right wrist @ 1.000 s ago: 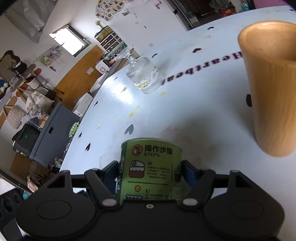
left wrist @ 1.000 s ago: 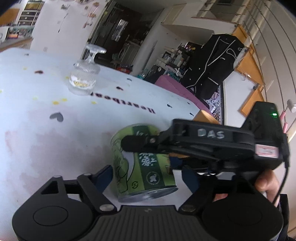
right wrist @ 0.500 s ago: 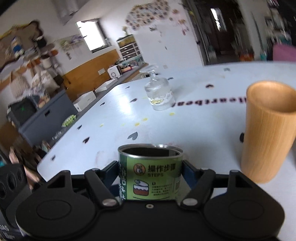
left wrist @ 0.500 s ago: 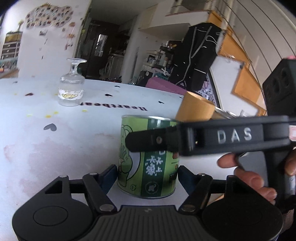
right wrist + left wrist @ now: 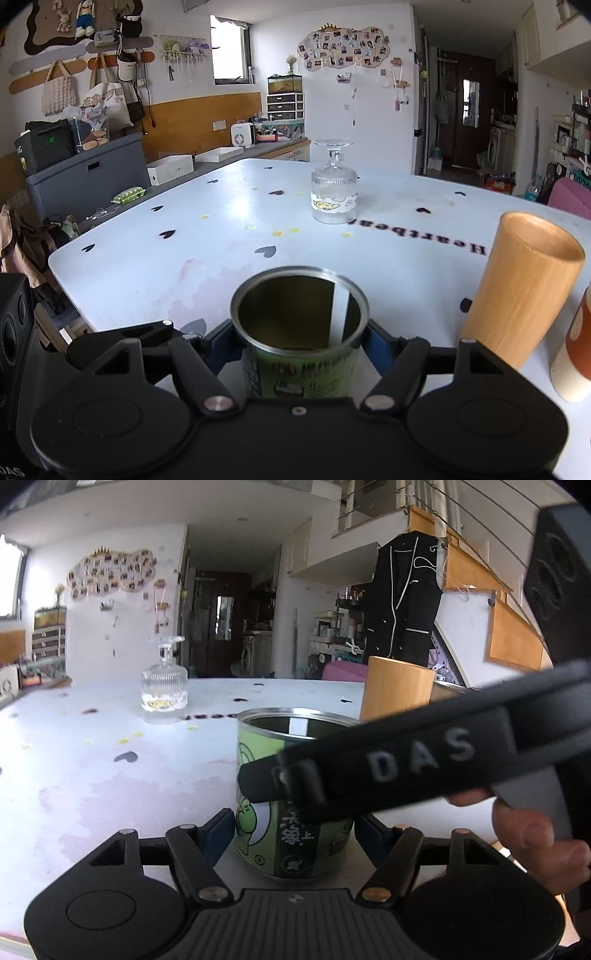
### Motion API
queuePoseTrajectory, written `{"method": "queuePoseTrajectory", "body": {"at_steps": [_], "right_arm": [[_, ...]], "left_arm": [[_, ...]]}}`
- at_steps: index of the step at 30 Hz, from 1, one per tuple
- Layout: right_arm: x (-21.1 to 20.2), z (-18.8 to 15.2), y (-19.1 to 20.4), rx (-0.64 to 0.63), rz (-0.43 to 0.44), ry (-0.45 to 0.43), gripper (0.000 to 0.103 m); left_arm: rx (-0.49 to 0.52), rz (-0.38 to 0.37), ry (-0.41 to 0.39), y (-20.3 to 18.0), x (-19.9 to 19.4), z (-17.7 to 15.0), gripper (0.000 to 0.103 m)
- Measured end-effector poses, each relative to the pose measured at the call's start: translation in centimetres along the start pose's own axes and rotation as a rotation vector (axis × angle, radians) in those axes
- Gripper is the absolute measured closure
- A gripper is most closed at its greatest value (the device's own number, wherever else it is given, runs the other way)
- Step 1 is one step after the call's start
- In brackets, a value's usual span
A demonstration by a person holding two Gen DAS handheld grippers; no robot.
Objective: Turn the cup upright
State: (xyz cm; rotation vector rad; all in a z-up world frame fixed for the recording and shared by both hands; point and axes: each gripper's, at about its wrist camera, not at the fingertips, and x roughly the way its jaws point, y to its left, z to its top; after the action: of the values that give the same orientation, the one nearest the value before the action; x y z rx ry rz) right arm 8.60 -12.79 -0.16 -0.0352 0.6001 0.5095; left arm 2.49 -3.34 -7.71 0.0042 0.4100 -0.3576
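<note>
A green tin cup (image 5: 291,794) stands upright on the white table (image 5: 92,782), mouth up; it also shows in the right wrist view (image 5: 299,332). My left gripper (image 5: 294,830) has its blue pads on both sides of the cup's lower wall. My right gripper (image 5: 300,341) is shut on the same cup just under the rim; its black body crosses the left wrist view (image 5: 406,768).
An upside-down ribbed stemmed glass (image 5: 334,192) stands farther back on the table (image 5: 147,251). An upright wooden cup (image 5: 521,291) stands to the right, with an orange-and-cream cup (image 5: 576,350) at the right edge. The table's left edge drops off near a grey cabinet (image 5: 88,173).
The green cup has been turned from upside down, base up, to upright, mouth up, held in both grippers, and both cameras have levelled out.
</note>
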Motion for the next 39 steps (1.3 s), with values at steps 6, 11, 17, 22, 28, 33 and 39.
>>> {"method": "queuePoseTrajectory", "body": {"at_steps": [6,11,17,22,28,33,39], "right_arm": [[-0.2,-0.3,0.2,0.014,0.003,-0.003,0.029],[-1.8,-0.3,-1.1,0.071,0.013,-0.057,0.015],[-5.0,-1.1,-3.5,0.149,-0.023,-0.164,0.013],[-7.0,-2.3,-5.8,0.223,-0.091,-0.211,0.013],[-7.7,-3.2,-7.7,0.264,-0.138,-0.221,0.013],[-7.8,-3.6,-8.2,0.26,-0.165,-0.236,0.013],[-7.7,-3.8,-8.3,0.252,-0.188,-0.252,0.013]], "left_arm": [[0.008,-0.022,0.003,0.0,0.7,0.0,0.032],[0.025,-0.001,-0.009,0.0,2.0,0.2,0.032],[0.03,-0.008,0.009,-0.4,4.4,1.4,0.032],[0.01,-0.008,0.029,-0.5,7.3,2.8,0.032],[0.012,-0.008,0.044,-1.1,8.8,3.7,0.032],[0.018,-0.005,0.058,-1.4,9.6,3.9,0.03],[-0.014,0.039,0.014,-1.1,6.7,4.8,0.001]]}}
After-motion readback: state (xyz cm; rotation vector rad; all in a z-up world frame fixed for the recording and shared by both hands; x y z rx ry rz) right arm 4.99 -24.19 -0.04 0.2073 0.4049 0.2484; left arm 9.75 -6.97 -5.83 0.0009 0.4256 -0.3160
